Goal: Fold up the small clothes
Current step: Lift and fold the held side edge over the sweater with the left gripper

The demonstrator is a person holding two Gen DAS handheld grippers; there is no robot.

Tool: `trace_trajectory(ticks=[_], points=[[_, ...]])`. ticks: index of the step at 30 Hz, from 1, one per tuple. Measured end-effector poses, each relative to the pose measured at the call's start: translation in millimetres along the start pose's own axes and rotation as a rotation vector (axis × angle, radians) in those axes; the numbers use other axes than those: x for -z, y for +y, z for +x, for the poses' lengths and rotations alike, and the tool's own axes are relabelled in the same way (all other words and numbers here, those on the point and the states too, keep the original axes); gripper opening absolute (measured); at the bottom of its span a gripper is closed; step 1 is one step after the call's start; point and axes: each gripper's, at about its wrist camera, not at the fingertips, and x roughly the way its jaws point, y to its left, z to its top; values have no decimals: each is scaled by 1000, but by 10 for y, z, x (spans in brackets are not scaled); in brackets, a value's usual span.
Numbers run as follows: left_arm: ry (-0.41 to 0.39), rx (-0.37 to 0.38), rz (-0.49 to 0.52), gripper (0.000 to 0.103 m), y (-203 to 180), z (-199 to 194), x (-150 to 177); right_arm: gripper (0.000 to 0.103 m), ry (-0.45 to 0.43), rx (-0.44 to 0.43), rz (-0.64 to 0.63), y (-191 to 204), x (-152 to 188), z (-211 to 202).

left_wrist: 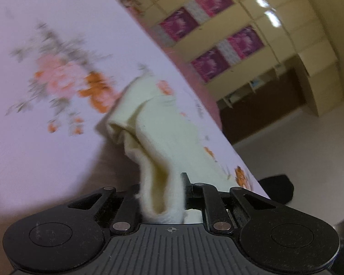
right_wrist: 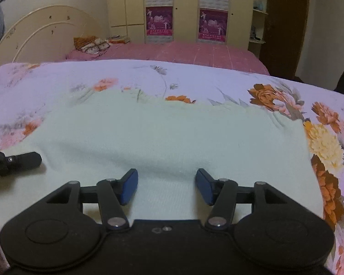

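Garment [right_wrist: 172, 142], pale cream knit, spread flat across centre of right wrist view on floral bedsheet [right_wrist: 275, 96]. Right gripper [right_wrist: 167, 186] jaws wide apart, blue pads [right_wrist: 129, 186] resting just above cloth, nothing held. Left gripper [left_wrist: 165, 197] jaws closed on bunched edge of garment [left_wrist: 158, 137], lower centre of left view, fabric trailing up toward frame middle. Wardrobe [right_wrist: 185, 9] at top.
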Motion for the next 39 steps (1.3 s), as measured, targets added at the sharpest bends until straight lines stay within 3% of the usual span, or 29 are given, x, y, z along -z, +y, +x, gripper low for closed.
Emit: trace_trajectory(ticks=[2, 4, 8, 12, 15, 17, 20, 23, 27, 29, 34, 36, 39], points=[[-3, 14, 22, 13, -71, 2, -7, 58, -2, 49, -138, 157, 107, 60], [-11, 32, 78, 13, -173, -20, -17, 58, -11, 68, -165, 222, 120, 44], [-2, 92, 198, 13, -447, 8, -15, 57, -27, -15, 15, -29, 38, -98], [48, 188, 300, 13, -822, 147, 112, 57, -51, -14, 109, -315, 55, -255], [151, 240, 372, 13, -1068, 393, 363, 57, -57, -5, 184, -634, 61, -350], [245, 255, 365, 13, -1108, 562, 532, 57, -57, 17, 232, -868, 117, -430], [352, 229, 387, 13, -1112, 678, 799, 57, -47, 23, 307, -1177, 231, -520], [351, 173, 409, 13, -1128, 560, 803, 58, -32, -48, 389, -1413, 338, -574], [261, 136, 447, 14, -1210, 242, 500, 59, -32, -124, 415, -1392, 296, -528], [198, 64, 450, 14, -1146, 165, 241, 65, -26, -182, 414, -1316, 222, -455], [94, -109, 380, 14, -833, 187, -264, 67, 40, -304, 386, -1026, 1, -158], [71, -152, 372, 14, -732, 264, -369, 65, 57, -325, 380, -950, -39, -42], [76, -178, 364, 14, -669, 410, -409, 49, 53, -341, 366, -874, -76, 27]])
